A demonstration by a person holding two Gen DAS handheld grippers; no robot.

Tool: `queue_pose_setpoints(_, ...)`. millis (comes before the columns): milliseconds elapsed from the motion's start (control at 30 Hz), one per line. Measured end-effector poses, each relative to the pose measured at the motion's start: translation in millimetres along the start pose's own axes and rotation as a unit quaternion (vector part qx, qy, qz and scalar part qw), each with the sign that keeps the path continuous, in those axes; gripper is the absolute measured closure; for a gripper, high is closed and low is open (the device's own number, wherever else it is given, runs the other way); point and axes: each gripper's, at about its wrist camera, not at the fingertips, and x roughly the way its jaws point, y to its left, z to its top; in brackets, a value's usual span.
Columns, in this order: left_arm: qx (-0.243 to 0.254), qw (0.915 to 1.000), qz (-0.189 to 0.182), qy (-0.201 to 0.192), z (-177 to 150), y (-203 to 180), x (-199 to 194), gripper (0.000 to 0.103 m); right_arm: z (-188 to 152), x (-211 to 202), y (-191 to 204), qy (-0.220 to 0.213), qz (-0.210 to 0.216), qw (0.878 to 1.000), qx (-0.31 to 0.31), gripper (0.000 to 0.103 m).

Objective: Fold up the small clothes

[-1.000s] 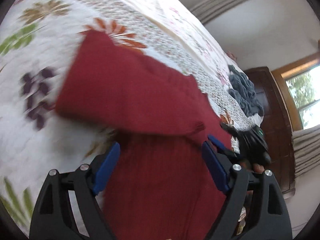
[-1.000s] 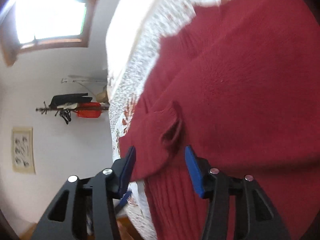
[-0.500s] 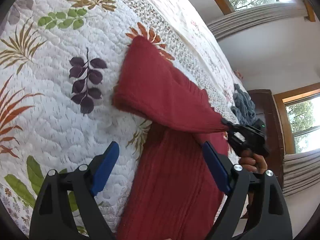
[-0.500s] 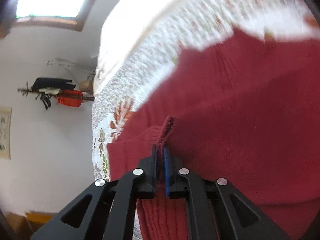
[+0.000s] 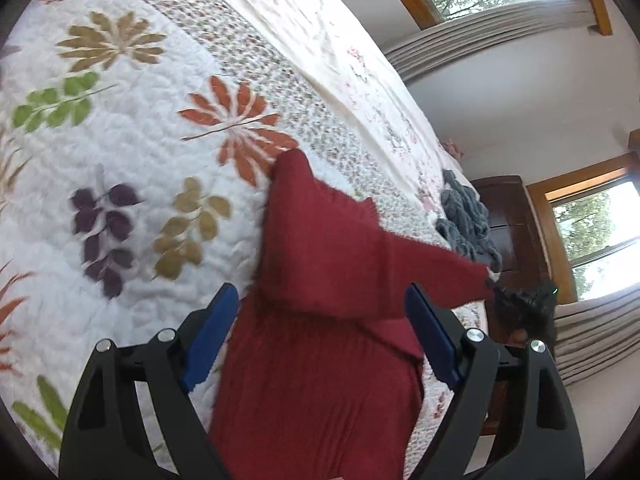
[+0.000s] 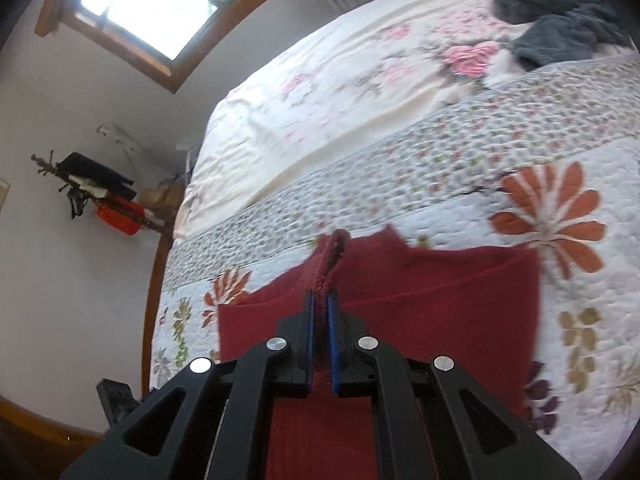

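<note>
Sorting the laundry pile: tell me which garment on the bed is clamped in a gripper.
The red sweater: the right gripper is shut on its cuff. The grey garment lies crumpled farther up the bed, untouched.

The right gripper (image 6: 320,336), open around the red sweater's (image 5: 320,380) sleeve cuff (image 6: 330,264) a second ago, is now clamped on it and pulls the sleeve (image 5: 400,256) out sideways, apparently lifted off the quilt (image 5: 120,160). The left gripper (image 5: 320,336) sits farther back.

Soft window daylight (slight blur, fisheye edges)
</note>
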Motion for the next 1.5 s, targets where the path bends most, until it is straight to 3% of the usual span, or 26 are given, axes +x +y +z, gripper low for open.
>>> queue_pose_setpoints(300, 0.033, 0.9984, -0.009, 0.045, 28.6, -26.6, 67.7, 0.020, -21.8, 15.2, -88.6, 0.009, -0.018, 0.998, 0.063, 0.097)
queue_pose_setpoints(667, 0.059, 0.9907, 0.026, 0.120, 35.9, -25.0, 155.1, 0.024, -58.4, 54.1, -178.8, 0.045, -0.035, 0.991, 0.122, 0.097)
queue_pose_setpoints(733, 0.050, 0.9876, 0.059, 0.137, 38.4, -13.5, 169.8, 0.027, -59.4, 54.8, -184.7, 0.046, -0.028, 0.991, 0.121, 0.096)
queue_pose_setpoints(867, 0.061, 0.9896, 0.027, 0.128, 52.3, -23.1, 166.6, 0.027, -51.2, 23.0, -178.5, -0.013, -0.002, 0.994, 0.112, 0.093)
queue_pose_setpoints(967, 0.058, 0.9915, 0.024, 0.114, 65.1, -26.0, 171.9, 0.024, -48.0, 37.4, -170.6, 0.011, 0.026, 0.995, 0.091, 0.092)
queue_pose_setpoints(1033, 0.043, 0.9885, 0.051, 0.135, 68.8, -14.2, 192.1, 0.025, -52.0, 57.3, -174.7, 0.038, 0.036, 0.994, 0.094, 0.092)
queue_pose_setpoints(1100, 0.042, 0.9852, 0.073, 0.149, 67.0, -4.2, 203.3, 0.031, -55.6, 74.2, -186.3, 0.055, 0.001, 0.994, 0.097, 0.103)
queue_pose_setpoints(1167, 0.038, 0.9855, 0.073, 0.148, 68.7, -5.3, 198.9, 0.033, -57.7, 74.1, -193.4, 0.051, 0.010, 0.992, 0.111, 0.103)
queue_pose_setpoints(1233, 0.041, 0.9890, 0.030, 0.139, 67.2, -16.3, 177.3, 0.033, -61.2, 58.4, -186.4, 0.034, 0.022, 0.993, 0.107, 0.098)
queue_pose_setpoints(1300, 0.073, 0.9867, -0.011, 0.145, 53.6, -29.5, 157.2, 0.033, -67.2, 50.3, -175.5, 0.036, 0.052, 0.994, 0.091, 0.098)
queue_pose_setpoints(1367, 0.073, 0.9822, -0.021, 0.172, 35.6, -25.2, 156.2, 0.033, -76.4, 53.6, -172.1, 0.052, 0.053, 0.994, 0.083, 0.098)
queue_pose_setpoints(1500, 0.088, 0.9757, 0.032, 0.198, 12.9, -3.9, 171.9, 0.051, -88.4, 69.4, -187.1, 0.071, 0.023, 0.993, 0.092, 0.103)
